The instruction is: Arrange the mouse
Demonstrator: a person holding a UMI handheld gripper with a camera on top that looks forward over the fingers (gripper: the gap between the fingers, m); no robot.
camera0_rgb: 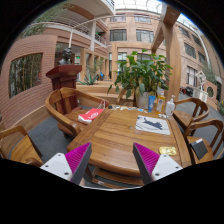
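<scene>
1. The gripper sits nearest the camera. Its two fingers, each with a magenta pad, stand apart and released, with nothing held between them.
2. Between and just beyond the fingers lies the bare top of a wooden table. The fingers hover above its near edge.
3. The mouse cannot be identified with certainty. A small dark object rests on a light mat on the far right part of the table, beyond the right finger; it may be the mouse, but its shape is too small to confirm.
4. A red item lies on the far left part of the table, well apart from the mat.
5. A small yellowish card lies on the table just beside the right finger.
6. Bottles stand at the far right end of the table, near a large potted plant.
7. Wooden chairs surround the table on both sides.
8. A brick building with windows forms the background.
</scene>
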